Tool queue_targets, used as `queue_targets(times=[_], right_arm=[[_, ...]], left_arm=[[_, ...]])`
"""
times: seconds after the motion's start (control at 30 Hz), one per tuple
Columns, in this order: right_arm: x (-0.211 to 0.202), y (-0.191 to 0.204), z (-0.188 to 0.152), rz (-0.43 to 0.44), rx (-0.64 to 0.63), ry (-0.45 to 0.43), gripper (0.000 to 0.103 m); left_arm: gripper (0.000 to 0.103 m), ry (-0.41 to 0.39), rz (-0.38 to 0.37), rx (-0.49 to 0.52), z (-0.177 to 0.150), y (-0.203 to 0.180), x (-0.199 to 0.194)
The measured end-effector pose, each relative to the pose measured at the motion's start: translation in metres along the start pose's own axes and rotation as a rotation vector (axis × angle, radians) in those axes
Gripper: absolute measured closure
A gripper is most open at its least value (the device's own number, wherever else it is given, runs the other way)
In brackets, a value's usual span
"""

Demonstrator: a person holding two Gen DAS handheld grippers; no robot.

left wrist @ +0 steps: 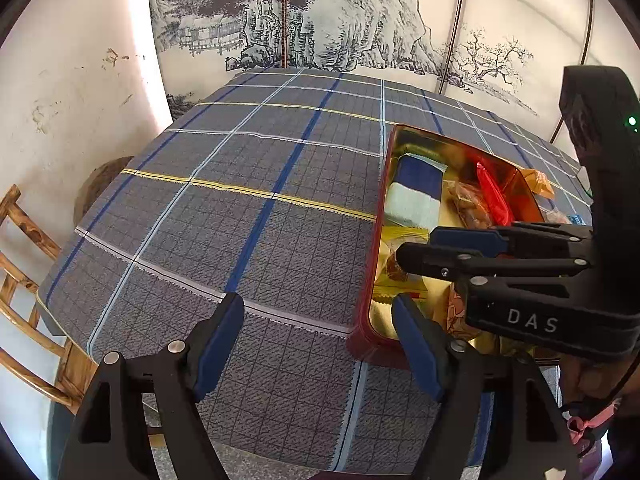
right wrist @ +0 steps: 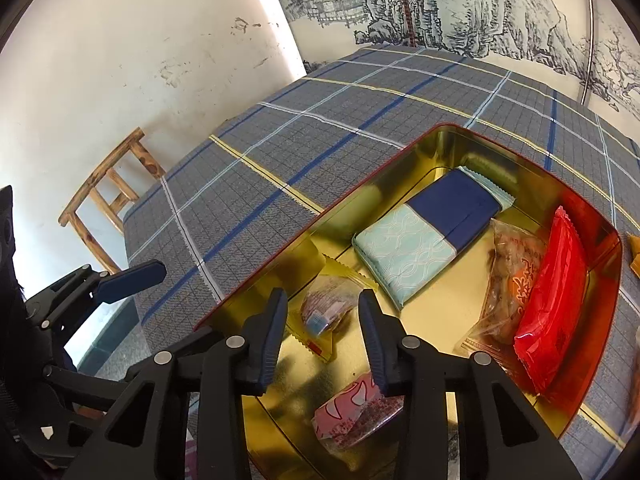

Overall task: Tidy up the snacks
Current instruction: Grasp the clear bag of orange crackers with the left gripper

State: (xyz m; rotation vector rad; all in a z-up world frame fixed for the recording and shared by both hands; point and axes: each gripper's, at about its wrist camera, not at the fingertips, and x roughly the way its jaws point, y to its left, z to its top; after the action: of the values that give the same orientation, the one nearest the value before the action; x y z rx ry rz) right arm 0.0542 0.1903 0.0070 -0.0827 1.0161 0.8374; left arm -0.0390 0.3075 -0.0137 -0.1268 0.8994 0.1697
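Two claws over a plaid counter (left wrist: 248, 208). Left claw (left wrist: 318, 320) spread, nothing between its pads, bare cloth beneath; tin (left wrist: 382, 184) sits just right of it. Right claw (right wrist: 322, 336) hangs over the tin (right wrist: 400, 160), jaws parted, pinching nothing. Just ahead of it, between the fingers: yellow-wrapped snack (right wrist: 324, 308). Just below its right finger: pink snack (right wrist: 352, 412). Ahead and right: blue-and-mint pack (right wrist: 428, 236). Further right, by the tin's wall: clear bag (right wrist: 512, 280) touching a red packet (right wrist: 552, 300). All five lie inside the tin.
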Motion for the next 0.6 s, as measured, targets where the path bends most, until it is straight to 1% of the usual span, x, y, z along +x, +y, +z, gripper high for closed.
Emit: queue_targets(times=[0.17, 0.33, 0.4, 0.47, 0.6], right_arm=[[-0.02, -0.008, -0.009, 0.056, 0.048, -0.107, 0.062], [-0.056, -0.019, -0.036, 0.03, 0.052, -0.205, 0.062], [-0.078, -0.031, -0.053, -0.012, 0.063, -0.244, 0.062], [-0.096, -0.046, -0.068, -0.065, 0.085, -0.261, 0.062], [-0.133, -0.094, -0.109, -0.197, 0.179, -0.28, 0.062]], left_arm=[[0.03, -0.006, 0.015, 0.001, -0.002, 0.0, -0.004], [0.03, -0.02, 0.031, 0.003, 0.003, -0.002, -0.014], [0.03, -0.029, 0.037, 0.013, 0.005, -0.006, -0.018], [0.03, -0.037, 0.037, 0.029, 0.008, -0.013, -0.023], [0.029, -0.039, 0.014, 0.08, 0.014, -0.04, -0.031]])
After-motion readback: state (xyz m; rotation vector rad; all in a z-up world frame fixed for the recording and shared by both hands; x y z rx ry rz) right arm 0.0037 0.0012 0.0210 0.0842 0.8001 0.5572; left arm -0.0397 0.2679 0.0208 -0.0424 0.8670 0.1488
